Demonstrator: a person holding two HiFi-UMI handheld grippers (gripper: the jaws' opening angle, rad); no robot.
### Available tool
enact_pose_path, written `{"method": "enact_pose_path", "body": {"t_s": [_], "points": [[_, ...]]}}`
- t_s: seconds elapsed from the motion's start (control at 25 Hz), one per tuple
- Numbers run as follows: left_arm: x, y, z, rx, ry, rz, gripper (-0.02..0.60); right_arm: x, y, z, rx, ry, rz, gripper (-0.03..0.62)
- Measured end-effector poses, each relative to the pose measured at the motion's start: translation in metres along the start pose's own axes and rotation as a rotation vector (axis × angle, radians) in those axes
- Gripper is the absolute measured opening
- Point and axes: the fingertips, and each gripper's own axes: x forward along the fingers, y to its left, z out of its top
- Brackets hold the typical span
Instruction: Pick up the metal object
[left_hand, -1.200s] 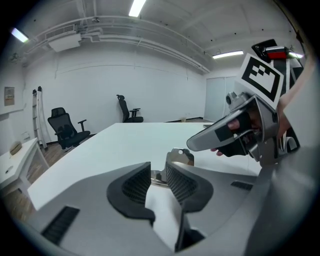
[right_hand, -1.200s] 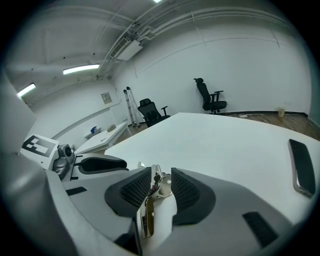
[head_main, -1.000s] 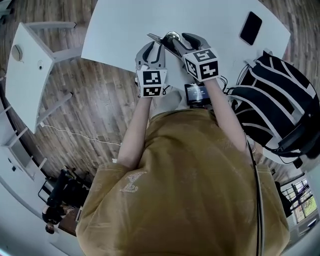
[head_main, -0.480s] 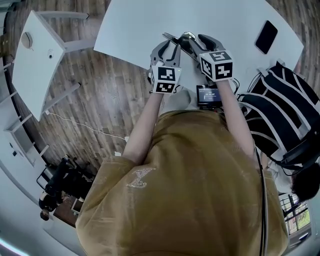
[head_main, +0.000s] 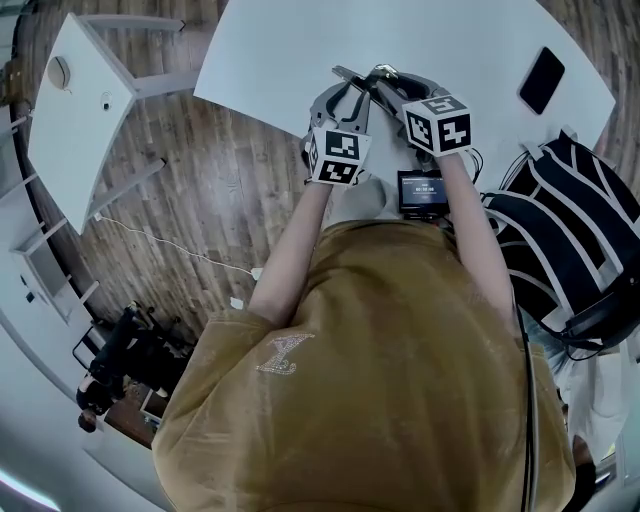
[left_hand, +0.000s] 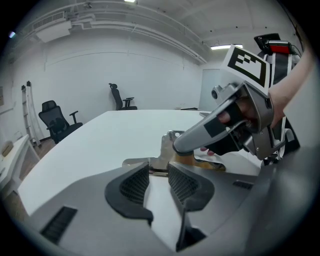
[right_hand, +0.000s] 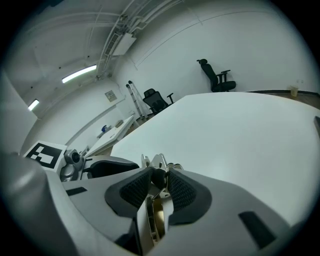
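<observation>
Right gripper view looks along the right gripper (right_hand: 159, 175) toward the white table (right_hand: 240, 130). Its jaws are closing with the metal object (right_hand: 153, 220) between them, and both ribbed pads (right_hand: 183, 190) press on its sides, so the object is grasped. It is a shiny hinged piece, brassy on the inside, and it runs from the jaw throat out past the tips, over the table's near edge.

Left gripper view shows the left gripper (left_hand: 159, 171) released, its two dark pads apart with bare table top visible between them. The object's flat end lies right at these jaw tips, above the table's near edge, and neither pad presses on it. Whether the object rests on the table top or hangs just clear of it cannot be told.

Head view places both grippers side by side over the table's near edge, tips meeting at the object. The person, in an ochre shirt (head_main: 380, 370), stands at that edge. A black phone (head_main: 541, 80) lies on the table near its right end. A small dark device (head_main: 420, 190) with a lit screen sits at the table's near edge. A black backpack (head_main: 570, 230) with white stripes stands just off the table's right side. A second white table (head_main: 65, 120) stands apart from its left side on the wooden floor (head_main: 220, 190)
</observation>
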Motion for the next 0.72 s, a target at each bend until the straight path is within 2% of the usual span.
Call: {"method": "enact_pose_path", "body": {"t_s": [0.08, 0.28, 0.72], "points": [[0.0, 0.001, -0.001, -0.001, 0.003, 0.001, 0.107, 0.003, 0.003, -0.001, 0.019, 0.006, 0.035, 0.088], [0.0, 0.0, -0.001, -0.003, 0.004, 0.0, 0.107, 0.001, 0.003, -0.001, 0.097, 0.005, 0.093, 0.063], [-0.006, 0.006, -0.001, -0.007, -0.006, 0.029, 0.107, -0.008, 0.004, -0.003, 0.101, -0.02, 0.069, 0.049]]}}
